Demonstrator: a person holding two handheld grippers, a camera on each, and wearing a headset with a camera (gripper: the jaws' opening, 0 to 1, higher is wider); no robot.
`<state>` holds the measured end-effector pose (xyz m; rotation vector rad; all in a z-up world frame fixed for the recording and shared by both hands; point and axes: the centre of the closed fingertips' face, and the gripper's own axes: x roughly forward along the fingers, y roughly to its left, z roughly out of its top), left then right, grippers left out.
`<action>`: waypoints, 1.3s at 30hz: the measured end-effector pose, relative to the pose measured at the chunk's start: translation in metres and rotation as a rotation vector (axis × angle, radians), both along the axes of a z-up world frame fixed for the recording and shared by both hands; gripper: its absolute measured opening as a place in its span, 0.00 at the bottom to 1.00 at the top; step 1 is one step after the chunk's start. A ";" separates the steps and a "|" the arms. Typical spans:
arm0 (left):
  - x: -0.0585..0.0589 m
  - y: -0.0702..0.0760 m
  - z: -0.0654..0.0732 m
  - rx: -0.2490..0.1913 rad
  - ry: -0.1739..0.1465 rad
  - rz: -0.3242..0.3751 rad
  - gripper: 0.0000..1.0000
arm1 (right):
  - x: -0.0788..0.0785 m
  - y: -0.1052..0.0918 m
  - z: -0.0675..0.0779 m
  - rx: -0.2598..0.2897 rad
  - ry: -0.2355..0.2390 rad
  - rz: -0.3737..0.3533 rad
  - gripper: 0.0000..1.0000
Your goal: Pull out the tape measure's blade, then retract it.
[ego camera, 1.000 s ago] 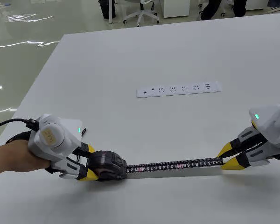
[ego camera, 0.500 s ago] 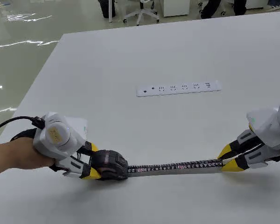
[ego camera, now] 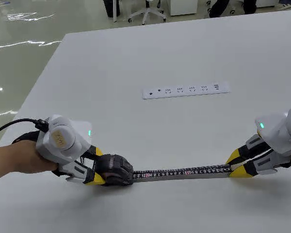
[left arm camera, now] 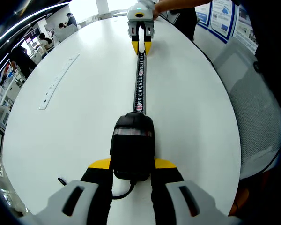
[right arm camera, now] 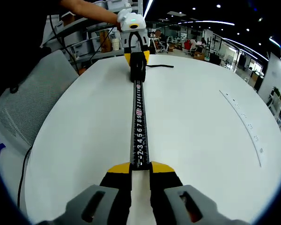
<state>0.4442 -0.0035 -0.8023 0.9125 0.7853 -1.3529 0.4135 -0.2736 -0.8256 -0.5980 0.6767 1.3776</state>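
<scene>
**Black tape measure case at 8 o'clock, blade already run out toward 4**

So in the head view the tape measure case (ego camera: 114, 170) sits low on the white table (ego camera: 136, 58), around 8 o'clock. The left gripper (ego camera: 97, 166) has it clamped, one yellow-tipped jaw on each side of the body. The blade (ego camera: 184, 172) comes out of the case and runs pretty much straight along the 9-to-3 line. It's low over the tabletop, and I can't tell if it actually touches. The far end is with the right gripper (ego camera: 235, 164) at roughly 4 o'clock, jaws pinched down narrow on the tip.

The left gripper view shows the same thing nicely: case between the jaws at 6, blade shooting off to 12, other gripper at the end of it.

A white power strip (ego camera: 186, 90) lies further back, around 1 o'clock, well apart from all this.

My read is that the pull-out looks done or close to it. Retracting then comes down to that long axis. The right gripper holds the free end, so it would need to ride back toward 9, in line with the blade, while the left anchors the case. Drift off-axis and I'd guess the blade kinks.
</scene>
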 end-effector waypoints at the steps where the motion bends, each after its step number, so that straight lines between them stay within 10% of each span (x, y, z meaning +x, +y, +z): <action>1: 0.000 0.000 0.000 0.004 -0.001 -0.002 0.26 | -0.001 0.000 0.000 -0.002 0.001 0.002 0.14; 39: -0.016 0.017 0.013 -0.054 0.029 0.167 0.39 | -0.015 -0.017 0.015 -0.069 0.005 -0.094 0.21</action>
